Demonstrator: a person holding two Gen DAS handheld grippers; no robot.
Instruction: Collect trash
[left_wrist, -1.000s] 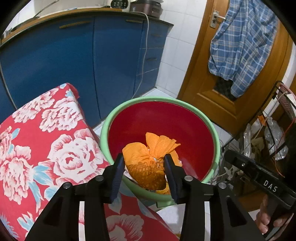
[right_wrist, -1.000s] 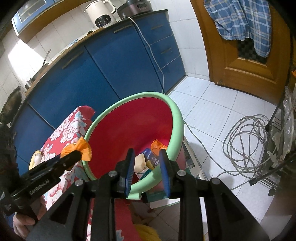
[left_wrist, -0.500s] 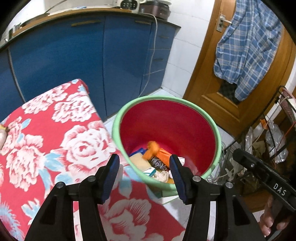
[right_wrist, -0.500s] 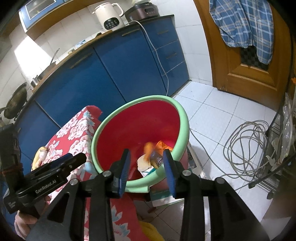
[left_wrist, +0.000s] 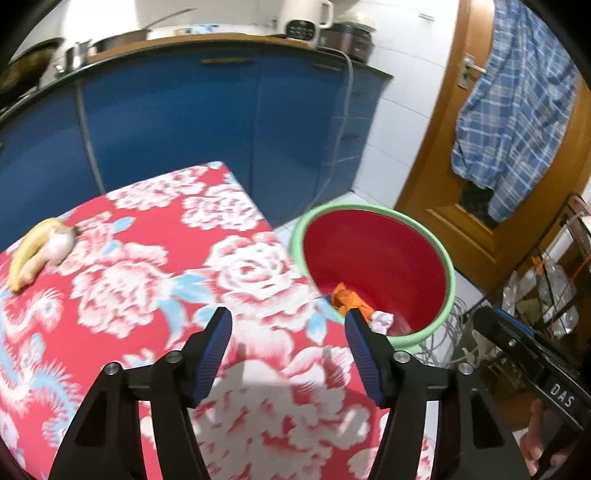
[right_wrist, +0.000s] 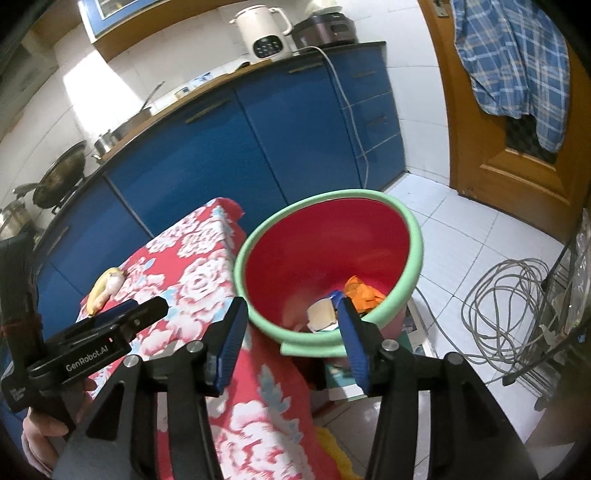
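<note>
A red bin with a green rim (left_wrist: 448, 280) (right_wrist: 415, 236) stands on the floor beside a table with a red floral cloth (left_wrist: 147, 266) (right_wrist: 192, 280). Inside lie an orange wrapper (left_wrist: 347, 300) (right_wrist: 364, 295), a white crumpled piece (left_wrist: 382, 319) and a pale scrap (right_wrist: 323, 314). A banana peel (left_wrist: 33, 247) (right_wrist: 105, 286) lies at the table's far left. My left gripper (left_wrist: 288, 350) is open and empty above the cloth. My right gripper (right_wrist: 291, 339) is open and empty over the table corner, near the bin's rim.
Blue kitchen cabinets (left_wrist: 166, 122) stand behind the table. A wooden door (right_wrist: 517, 155) with a hanging plaid shirt (left_wrist: 513, 110) is at the right. A coil of grey cable (right_wrist: 509, 295) lies on the tiled floor beside a wire rack (left_wrist: 554, 266).
My left gripper opened and dropped the orange wrapper into the bin, then swung left over the table, bringing the banana peel into view. My right gripper opened wider.
</note>
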